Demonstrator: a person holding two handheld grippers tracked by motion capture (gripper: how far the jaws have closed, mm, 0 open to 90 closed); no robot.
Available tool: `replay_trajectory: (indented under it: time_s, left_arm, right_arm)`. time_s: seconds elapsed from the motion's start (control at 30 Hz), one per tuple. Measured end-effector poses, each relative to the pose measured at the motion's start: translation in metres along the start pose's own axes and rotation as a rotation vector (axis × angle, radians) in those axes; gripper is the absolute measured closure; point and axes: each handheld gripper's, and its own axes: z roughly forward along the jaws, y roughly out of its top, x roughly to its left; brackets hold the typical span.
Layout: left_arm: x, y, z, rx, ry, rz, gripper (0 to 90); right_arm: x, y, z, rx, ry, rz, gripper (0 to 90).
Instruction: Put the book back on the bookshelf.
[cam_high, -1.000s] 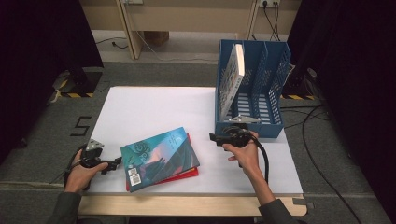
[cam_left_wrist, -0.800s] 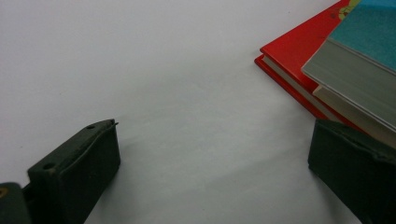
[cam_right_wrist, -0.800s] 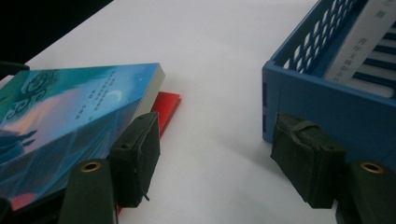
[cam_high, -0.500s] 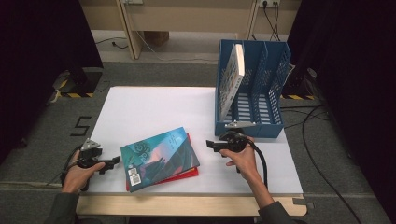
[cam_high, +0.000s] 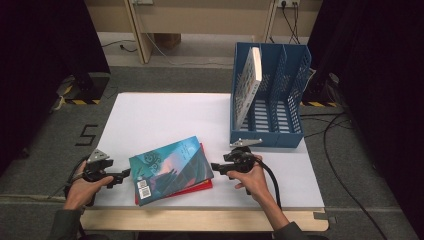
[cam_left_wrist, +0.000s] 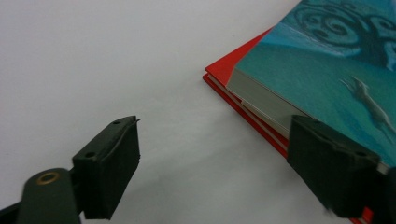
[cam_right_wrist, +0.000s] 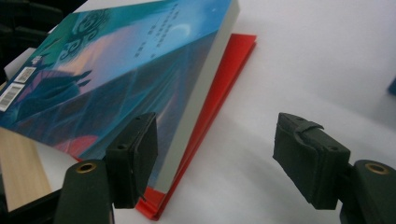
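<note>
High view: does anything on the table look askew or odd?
Yes. The teal book lies skewed on the red book, edges unaligned, and the book in the blue file rack leans diagonally.

Your high view looks forward and down over the whole worktop (cam_high: 165, 117). Each claw camera sits close and low, facing the stacked books (cam_high: 172, 167) from opposite sides; all three views share them.

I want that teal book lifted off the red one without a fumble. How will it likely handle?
The teal book looks thick and fairly stiff, so it probably won't flop. Its glossy cover may slide on the red book when pushed.
</note>
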Motion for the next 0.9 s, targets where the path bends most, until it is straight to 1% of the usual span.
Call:
replay_trajectory:
  time_s: [0.07, 0.13, 0.17, 0.2, 0.23, 0.27, 0.33, 0.4, 0.47, 0.53, 0.57, 0.7, 0.77, 0.83, 0.9]
  left_arm:
    - [-0.001, 0.001, -0.002, 0.005, -0.017, 0.001, 24.4]
    - [-0.002, 0.002, -0.003, 0.011, -0.018, -0.003, 25.2]
    - [-0.003, 0.002, -0.003, 0.018, -0.024, -0.003, 27.0]
    - [-0.004, 0.002, -0.003, 0.022, -0.026, 0.0, 31.1]
    - [-0.005, 0.002, -0.003, 0.022, -0.021, 0.004, 32.7]
    - [-0.005, 0.002, -0.003, 0.022, -0.022, 0.004, 33.0]
    - [-0.006, 0.002, -0.004, 0.023, -0.029, -0.004, 36.6]
    - [-0.009, 0.003, -0.005, 0.026, -0.024, 0.009, 40.1]
    - [-0.012, 0.004, -0.006, 0.032, -0.013, 0.019, 42.9]
    - [-0.015, 0.004, -0.006, 0.035, -0.005, 0.035, 46.9]
    - [-0.017, 0.005, -0.007, 0.033, -0.003, 0.036, 49.5]
    - [-0.018, 0.004, -0.007, 0.033, 0.001, 0.032, 52.8]
    - [-0.019, 0.004, -0.007, 0.033, 0.0, 0.041, 55.0]
    - [-0.021, 0.004, -0.007, 0.036, 0.004, 0.041, 55.7]
    - [-0.023, 0.004, -0.008, 0.037, 0.003, 0.053, 58.5]
  right_arm:
    - [0.002, -0.002, 0.003, 0.011, 0.016, -0.005, 31.2]
    - [0.004, -0.003, 0.006, 0.019, 0.028, 0.004, 31.1]
    - [0.005, -0.003, 0.007, 0.024, 0.032, 0.003, 31.1]
    - [0.006, -0.004, 0.009, 0.028, 0.04, 0.003, 31.0]
    - [0.006, -0.004, 0.011, 0.033, 0.047, 0.004, 31.0]
    - [0.007, -0.005, 0.012, 0.04, 0.055, 0.015, 30.9]
    - [0.005, -0.006, 0.015, 0.04, 0.069, 0.022, 30.0]
    - [0.004, -0.007, 0.017, 0.04, 0.087, 0.038, 30.2]
    - [0.003, -0.006, 0.017, 0.04, 0.091, 0.045, 30.0]
    - [0.002, -0.007, 0.019, 0.042, 0.108, 0.053, 30.1]
    - [0.002, -0.007, 0.019, 0.045, 0.111, 0.053, 29.9]
    - [0.002, -0.007, 0.022, 0.053, 0.13, 0.07, 29.3]
    - [0.003, -0.007, 0.023, 0.062, 0.145, 0.081, 29.0]
    - [0.003, -0.007, 0.025, 0.059, 0.153, 0.079, 28.8]
    - [0.003, -0.008, 0.027, 0.064, 0.168, 0.088, 28.8]
